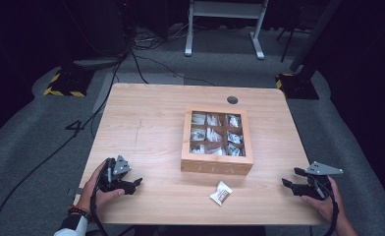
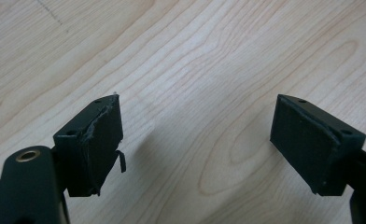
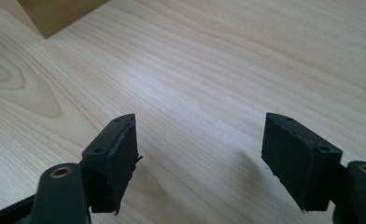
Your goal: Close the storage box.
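Observation:
A wooden box (image 1: 217, 168) with a windowed lid stands right of the table's middle; its nine compartments hold small white packets. One loose white packet (image 1: 221, 192) lies on the table just in front of the box. My left gripper (image 1: 136, 183) rests low near the front left corner, held by a hand, jaws open and nothing between them (image 2: 195, 135). My right gripper (image 1: 289, 184) sits near the front right edge, pointing left toward the packet, jaws open over bare wood (image 3: 200, 149). A corner of the box (image 3: 55, 14) shows at the top left of the right gripper view.
The light wooden table (image 1: 146, 123) has a round cable hole (image 1: 232, 100) at its back edge. Black cables trail over the grey floor at the left. A white desk frame (image 1: 225, 24) stands behind the table. Yellow-striped stand bases sit at both back corners.

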The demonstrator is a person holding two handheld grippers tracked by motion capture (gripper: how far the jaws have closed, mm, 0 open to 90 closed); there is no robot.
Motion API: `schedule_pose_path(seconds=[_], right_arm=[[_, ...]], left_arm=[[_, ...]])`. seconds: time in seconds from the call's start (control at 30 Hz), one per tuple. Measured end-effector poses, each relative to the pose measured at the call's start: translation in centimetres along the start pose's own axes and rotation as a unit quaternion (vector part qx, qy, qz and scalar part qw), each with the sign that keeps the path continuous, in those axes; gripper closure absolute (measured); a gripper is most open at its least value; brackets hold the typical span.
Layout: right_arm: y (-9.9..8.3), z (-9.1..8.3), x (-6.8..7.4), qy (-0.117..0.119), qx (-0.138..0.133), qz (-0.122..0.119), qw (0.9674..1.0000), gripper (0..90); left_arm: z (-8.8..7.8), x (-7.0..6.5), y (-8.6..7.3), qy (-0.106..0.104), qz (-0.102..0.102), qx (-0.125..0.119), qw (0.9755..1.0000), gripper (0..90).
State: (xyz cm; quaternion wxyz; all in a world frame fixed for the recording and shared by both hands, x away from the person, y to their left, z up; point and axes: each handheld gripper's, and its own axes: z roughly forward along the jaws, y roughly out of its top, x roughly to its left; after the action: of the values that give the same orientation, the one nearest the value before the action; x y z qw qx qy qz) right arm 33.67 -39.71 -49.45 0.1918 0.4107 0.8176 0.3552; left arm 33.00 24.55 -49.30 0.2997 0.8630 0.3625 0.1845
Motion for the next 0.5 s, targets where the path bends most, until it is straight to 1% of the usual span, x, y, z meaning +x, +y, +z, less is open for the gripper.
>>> schedule_pose_path(seconds=[0.07,0.1,0.17,0.27,0.3,0.37,0.4,0.43,0.5], right_arm=[[-0.6,0.1,-0.1,-0.002,0.004,0.008,1.0,26.0],[-0.9,0.1,-0.2,-0.004,0.005,0.013,0.9999,24.1],[-1.2,-0.2,-0.3,-0.008,0.002,0.023,0.9997,23.2],[-1.6,-0.4,-0.4,-0.011,-0.005,0.03,0.9995,22.6],[-1.6,-0.4,-0.4,-0.013,-0.004,0.03,0.9995,22.4],[-1.6,-0.4,-0.3,-0.016,-0.003,0.026,0.9995,21.6],[-1.6,-0.4,-0.3,-0.015,-0.003,0.027,0.9995,21.7],[-1.6,-0.4,-0.4,-0.014,-0.003,0.028,0.9995,21.9],[-1.6,-0.3,-0.3,-0.016,-0.003,0.03,0.9994,21.5]], left_arm=[[-0.1,0.2,-0.4,-0.004,-0.011,-0.002,0.9999,17.6],[-0.1,0.4,-0.6,-0.008,-0.016,-0.003,0.9998,17.6],[-0.1,0.7,-1.1,-0.013,-0.03,-0.006,0.9995,17.6],[-0.1,1.1,-1.8,-0.027,-0.052,-0.016,0.9982,17.1],[-0.1,1.1,-2.0,-0.027,-0.055,-0.024,0.9978,17.0],[-0.3,1.0,-2.2,-0.021,-0.061,-0.024,0.9976,17.0],[-0.3,1.0,-2.3,-0.02,-0.061,-0.024,0.9976,17.0],[-0.4,0.9,-2.3,-0.021,-0.067,-0.023,0.9973,17.0],[-0.4,0.9,-2.3,-0.02,-0.066,-0.022,0.9973,17.0]])
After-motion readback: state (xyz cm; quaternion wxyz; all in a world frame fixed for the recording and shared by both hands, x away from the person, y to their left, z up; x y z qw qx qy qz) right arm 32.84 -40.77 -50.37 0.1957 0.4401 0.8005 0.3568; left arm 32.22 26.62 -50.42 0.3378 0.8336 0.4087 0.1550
